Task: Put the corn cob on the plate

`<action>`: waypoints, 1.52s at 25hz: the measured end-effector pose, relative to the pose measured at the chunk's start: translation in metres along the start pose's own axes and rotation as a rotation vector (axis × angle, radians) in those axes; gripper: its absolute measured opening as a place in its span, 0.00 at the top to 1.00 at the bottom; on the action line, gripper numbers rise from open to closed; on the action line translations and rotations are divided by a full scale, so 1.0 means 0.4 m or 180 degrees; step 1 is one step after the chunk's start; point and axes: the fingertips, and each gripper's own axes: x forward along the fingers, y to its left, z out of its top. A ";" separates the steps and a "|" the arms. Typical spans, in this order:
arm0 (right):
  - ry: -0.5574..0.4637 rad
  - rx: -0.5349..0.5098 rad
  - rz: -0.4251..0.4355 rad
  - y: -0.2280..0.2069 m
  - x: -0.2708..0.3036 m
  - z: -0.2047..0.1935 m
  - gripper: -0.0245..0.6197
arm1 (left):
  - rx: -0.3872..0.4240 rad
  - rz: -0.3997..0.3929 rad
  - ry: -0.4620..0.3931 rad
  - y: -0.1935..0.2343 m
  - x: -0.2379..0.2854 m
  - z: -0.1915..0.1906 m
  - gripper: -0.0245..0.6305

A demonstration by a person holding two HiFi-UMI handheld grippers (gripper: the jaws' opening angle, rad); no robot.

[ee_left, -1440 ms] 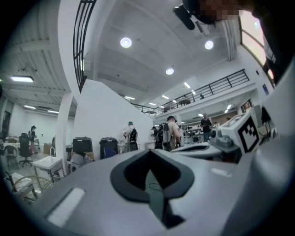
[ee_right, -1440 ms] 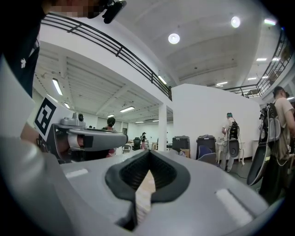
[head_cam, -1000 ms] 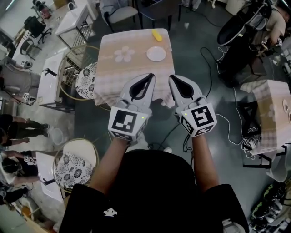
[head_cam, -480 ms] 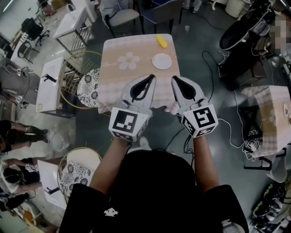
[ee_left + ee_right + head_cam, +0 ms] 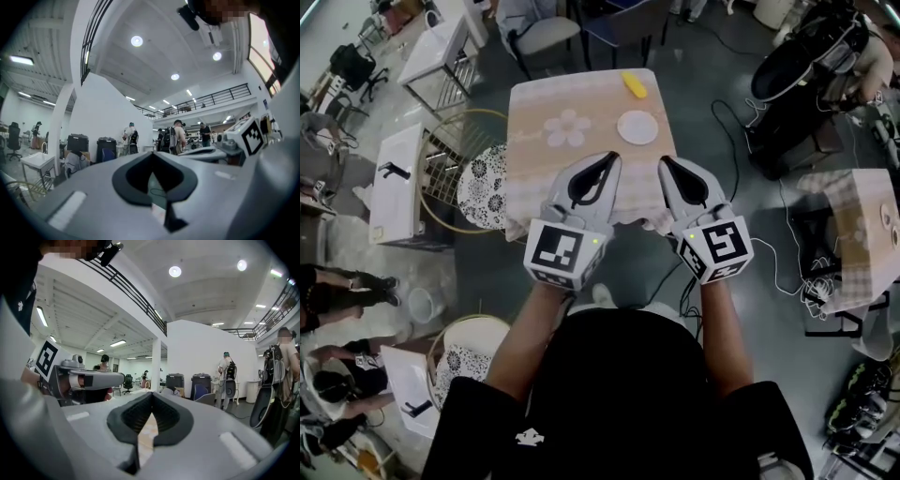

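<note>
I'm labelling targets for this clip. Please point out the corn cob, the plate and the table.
corn cob [image 5: 634, 84], head view, its yellow middle.
plate [image 5: 637, 127], head view, its bare white centre.
table [image 5: 534, 169], head view, bare cloth left of centre.

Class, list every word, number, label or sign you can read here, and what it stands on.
No readable words or numbers.
Left gripper and right gripper: square black-and-white marker patterns, not text.
Person's black shirt: small white emblem, too small to read.

Table: just ahead of the fingertips, checkered cloth.
Patterned chair: left of them.
Cables: floor, to their right.
</note>
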 end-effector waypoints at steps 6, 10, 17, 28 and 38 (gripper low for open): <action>0.0047 -0.0015 -0.0038 0.025 0.019 -0.008 0.96 | -0.0040 -0.0042 -0.0044 0.026 -0.011 0.000 0.95; 0.0035 -0.0053 -0.0026 0.027 0.038 0.007 0.96 | -0.0096 -0.0048 -0.0026 0.035 0.000 -0.008 0.95; 0.0018 -0.0018 -0.0008 -0.030 0.065 0.006 0.96 | -0.0078 -0.0036 -0.0017 0.042 0.045 -0.012 0.95; 0.0029 -0.0011 0.0126 -0.134 0.124 -0.003 0.96 | -0.0092 0.0072 0.0029 0.069 0.165 -0.025 0.95; 0.0007 -0.0008 0.0202 -0.232 0.178 -0.005 0.96 | -0.0106 0.0120 0.0033 0.090 0.283 -0.036 0.95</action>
